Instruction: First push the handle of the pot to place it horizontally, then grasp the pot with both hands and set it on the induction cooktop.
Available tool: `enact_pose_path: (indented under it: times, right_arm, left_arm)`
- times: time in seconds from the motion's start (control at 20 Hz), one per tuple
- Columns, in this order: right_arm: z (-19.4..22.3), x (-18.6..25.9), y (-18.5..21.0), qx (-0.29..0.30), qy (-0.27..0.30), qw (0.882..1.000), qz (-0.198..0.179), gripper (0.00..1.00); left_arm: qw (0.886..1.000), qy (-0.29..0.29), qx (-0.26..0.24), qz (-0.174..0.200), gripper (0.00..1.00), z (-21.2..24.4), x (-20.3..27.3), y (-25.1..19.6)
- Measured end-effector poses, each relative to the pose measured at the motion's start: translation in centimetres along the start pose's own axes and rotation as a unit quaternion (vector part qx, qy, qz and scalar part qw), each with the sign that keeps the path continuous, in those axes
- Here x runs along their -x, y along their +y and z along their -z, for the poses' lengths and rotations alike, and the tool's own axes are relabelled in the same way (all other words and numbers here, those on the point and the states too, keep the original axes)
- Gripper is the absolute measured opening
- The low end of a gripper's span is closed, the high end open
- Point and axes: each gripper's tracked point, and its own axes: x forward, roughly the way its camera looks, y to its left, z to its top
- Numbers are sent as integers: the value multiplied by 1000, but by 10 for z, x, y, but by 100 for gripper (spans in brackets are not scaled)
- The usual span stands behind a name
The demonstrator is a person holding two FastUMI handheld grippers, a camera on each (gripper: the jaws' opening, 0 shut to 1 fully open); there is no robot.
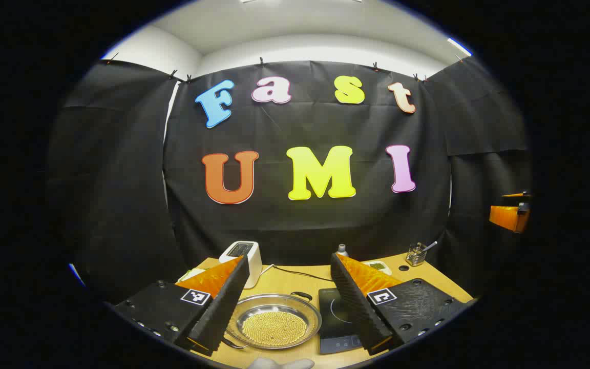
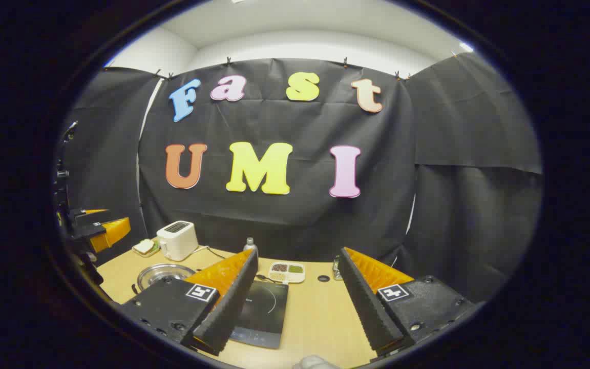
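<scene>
A shallow steel pot [image 1: 273,323] holding small yellow grains sits on the wooden table [image 1: 295,282]. In the left gripper view it lies low between my open fingers. One black handle [image 1: 301,295] shows at its far right rim, another [image 1: 233,342] at its near left, so they lie on a diagonal. Right of the pot lies the black induction cooktop [image 1: 337,320]. My left gripper [image 1: 290,256] hovers above the pot, holding nothing. My right gripper [image 2: 299,251] is open above the table [image 2: 320,312], with the cooktop [image 2: 264,312] under its left finger and the pot [image 2: 164,274] farther left.
A white toaster [image 2: 176,240], a plate with a sandwich [image 2: 145,247] and a small bottle [image 2: 250,246] stand along the back. A divided dish [image 2: 287,271] and a utensil holder [image 1: 417,253] sit behind the cooktop. A cable [image 1: 295,272] runs across the table.
</scene>
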Motion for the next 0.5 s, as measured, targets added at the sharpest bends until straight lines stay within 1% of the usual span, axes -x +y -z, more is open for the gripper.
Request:
enact_pose_path:
  times: [0.15,0.2,0.25,0.3,0.45,0.5]
  right_arm:
    - [0,-1,2,3,-1,1000,-2,99]
    - [2,0,4,3,1,1000,-4,97]
    - [3,0,4,5,1,1000,-4,97]
    - [3,2,3,7,1,1000,-3,99]
    - [6,7,2,8,2,1000,-1,99]
    - [8,9,1,9,4,1000,1,97]
  left_arm:
    - [1000,4,9,6,95,5,1,-2]
    - [1000,5,11,9,95,7,1,-4]
    - [1000,4,12,10,95,7,2,-5]
    - [1000,4,13,13,95,7,3,-6]
    - [1000,1,13,22,95,6,6,-13]
    - [1000,0,12,26,95,6,6,-15]
